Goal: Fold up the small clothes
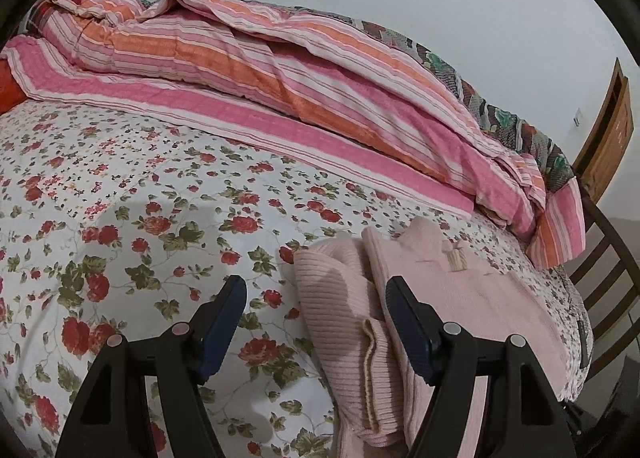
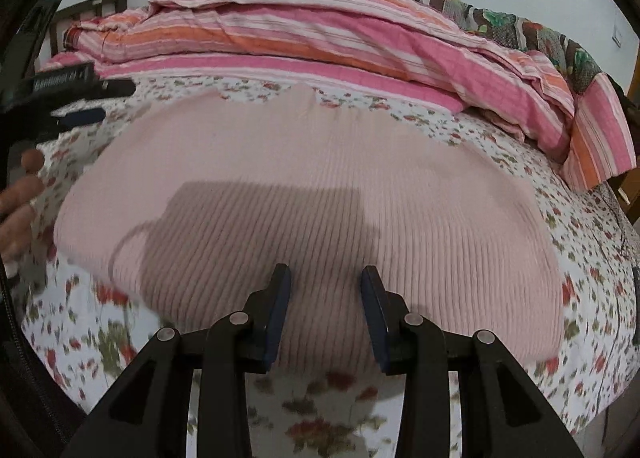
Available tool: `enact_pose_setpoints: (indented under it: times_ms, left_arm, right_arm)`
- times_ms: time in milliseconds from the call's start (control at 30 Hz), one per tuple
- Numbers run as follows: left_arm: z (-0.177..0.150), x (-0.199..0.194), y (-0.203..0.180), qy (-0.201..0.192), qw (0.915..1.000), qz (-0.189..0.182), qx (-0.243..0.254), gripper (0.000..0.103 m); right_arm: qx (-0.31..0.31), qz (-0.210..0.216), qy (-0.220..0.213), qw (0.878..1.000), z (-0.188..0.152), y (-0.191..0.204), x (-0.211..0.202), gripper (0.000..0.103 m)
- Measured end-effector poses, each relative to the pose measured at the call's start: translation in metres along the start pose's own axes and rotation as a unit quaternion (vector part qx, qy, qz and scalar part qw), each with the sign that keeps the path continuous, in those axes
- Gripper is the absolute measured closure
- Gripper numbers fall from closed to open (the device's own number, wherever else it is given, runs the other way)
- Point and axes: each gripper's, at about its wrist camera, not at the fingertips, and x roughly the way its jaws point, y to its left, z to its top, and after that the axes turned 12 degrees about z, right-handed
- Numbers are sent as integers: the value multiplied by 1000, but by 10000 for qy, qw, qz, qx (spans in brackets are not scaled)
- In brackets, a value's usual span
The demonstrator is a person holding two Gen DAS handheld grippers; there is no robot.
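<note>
On the bed, w/ its floral sheet (image 1: 120, 186), the left claw (image 1: 316, 290) is seen spread wide, nothing held btwn its blue pads; its left finger hangs over bare sheet and its right finger is seen against the pink ribbed sweater (image 1: 340, 318). That sweater lies bunched at the left claw's right side, a folded cuff showing near the right pad, and a pale tag or bow is seen further right near the neckline. Behind, a striped pink-orange quilt (image 1: 280, 70) is heaped along the far side of the bed, w/ a wooden door (image 1: 608, 134) at the far right. From the right wrist cam, the left claw (image 2: 80, 102) is seen at the left edge, blurred, w/ the person's fingers below it. At centre the pink ribbed sweater (image 2: 320, 186) is spread flat across the sheet (image 2: 580, 258). The right claw (image 2: 326, 278) is held above its near hem, jaws moderately apart, gripping nothing.
</note>
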Motion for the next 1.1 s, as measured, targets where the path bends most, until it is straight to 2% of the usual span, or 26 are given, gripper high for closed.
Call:
enact_pose_setpoints:
  times_ms: [267,400,767,933,1000,1100]
  left_arm:
    - [-5,-6,-1,-61,9999,-111,16,32]
    - [-8,-4,-1,41,9996,-283,4,32]
    - [-25,3,3,358,9976,-587,21,30]
    - [-35,-1,6,754,9938,-808,-102,30]
    - [-41,-11,9,848,9917,-953,-168,30]
    - [-58,-30,15,952,9893,-1065,-291,30]
  right_arm:
    - [33,-75,-132,9999,-12,3,-3,66]
    - [32,-75,-270,9996,-19,4,-8,65]
    - [219,465,-531,9973,-38,-12,-48,61]
    - [554,596,-802,9935,-27,-47,-65,59]
    - [688,640,-958,9910,-14,-64,-66,55]
    - [989,598,-1231,9856,10,-87,-62,55]
